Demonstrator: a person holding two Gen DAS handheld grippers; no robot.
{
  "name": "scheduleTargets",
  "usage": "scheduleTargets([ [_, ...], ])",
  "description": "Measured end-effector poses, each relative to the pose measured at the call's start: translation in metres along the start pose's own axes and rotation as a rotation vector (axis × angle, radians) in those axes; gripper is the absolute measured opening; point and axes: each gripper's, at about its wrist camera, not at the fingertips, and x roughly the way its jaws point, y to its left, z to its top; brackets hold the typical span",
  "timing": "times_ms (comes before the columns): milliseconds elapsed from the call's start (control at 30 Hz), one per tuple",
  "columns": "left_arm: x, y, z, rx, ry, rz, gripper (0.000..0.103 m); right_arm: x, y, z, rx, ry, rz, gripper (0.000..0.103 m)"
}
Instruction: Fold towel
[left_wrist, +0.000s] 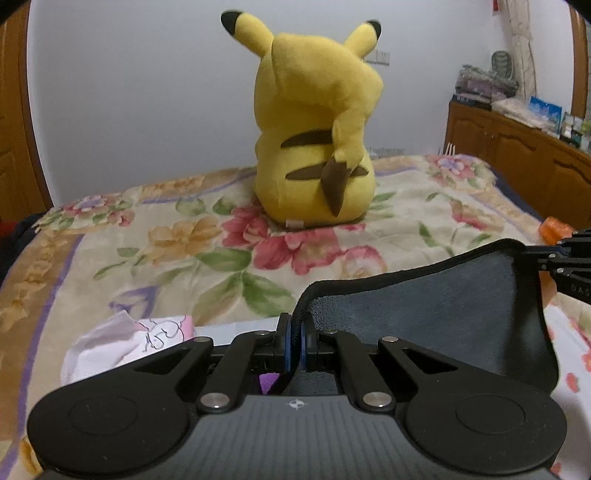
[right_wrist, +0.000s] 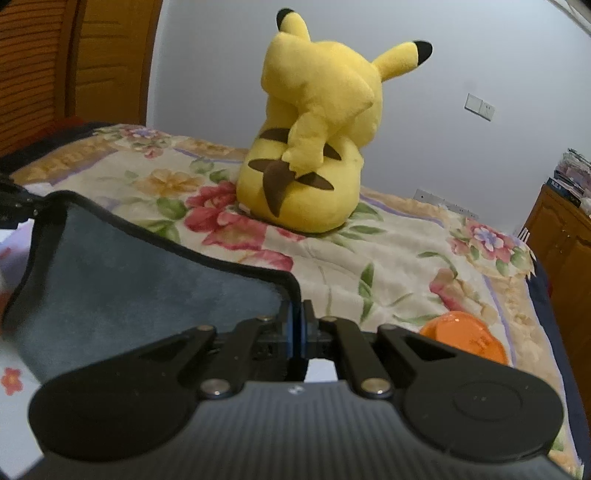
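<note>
A grey-blue towel (left_wrist: 443, 314) with a black hem hangs stretched between my two grippers above the bed. My left gripper (left_wrist: 294, 332) is shut on one top corner of it. My right gripper (right_wrist: 297, 325) is shut on the other top corner; the towel (right_wrist: 129, 284) spreads to its left. In the left wrist view the right gripper (left_wrist: 565, 258) shows at the right edge, holding the towel's far corner. In the right wrist view the left gripper (right_wrist: 14, 206) shows at the left edge. The towel's lower part is hidden behind the gripper bodies.
A yellow Pikachu plush (left_wrist: 314, 129) sits on the floral blanket (left_wrist: 166, 240) ahead. White-and-pink cloth (left_wrist: 122, 343) lies at lower left. An orange round object (right_wrist: 465, 339) lies to the right. A wooden cabinet (left_wrist: 517, 155) stands at right, a wooden wardrobe (right_wrist: 74, 62) at left.
</note>
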Motion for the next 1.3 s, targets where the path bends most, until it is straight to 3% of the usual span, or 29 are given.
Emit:
scheduleTargets([
  [400, 0.046, 0.007, -0.022, -0.019, 0.087, 0.014, 0.013, 0.044, 0.004, -0.025, 0.021, 0.075, -0.002, 0.008],
  [467, 0.045, 0.007, -0.023, -0.035, 0.092, 0.008, 0.028, 0.044, 0.006, -0.027, 0.034, 0.084, 0.001, 0.013],
  [500, 0.043, 0.007, -0.023, -0.044, 0.09, -0.001, 0.044, 0.043, 0.006, -0.028, 0.038, 0.083, 0.003, 0.013],
  [533, 0.04, 0.007, -0.023, -0.049, 0.085, -0.011, 0.052, 0.04, 0.008, -0.029, 0.039, 0.083, 0.001, 0.013],
  [933, -0.027, -0.008, -0.018, -0.025, 0.059, -0.031, 0.077, -0.013, 0.019, -0.019, 0.102, 0.048, 0.049, 0.015],
  [967, -0.034, -0.011, -0.018, -0.014, 0.056, -0.03, 0.077, -0.02, 0.019, -0.018, 0.106, 0.044, 0.052, 0.02],
  [1000, -0.04, -0.013, -0.018, -0.005, 0.056, -0.027, 0.078, -0.027, 0.02, -0.017, 0.112, 0.039, 0.057, 0.037],
  [1067, -0.054, -0.016, -0.018, 0.006, 0.056, -0.023, 0.08, -0.042, 0.02, -0.016, 0.124, 0.022, 0.064, 0.048],
  [1300, -0.105, -0.025, -0.017, 0.019, 0.031, -0.017, 0.085, -0.086, 0.024, -0.007, 0.149, -0.012, 0.069, 0.057],
])
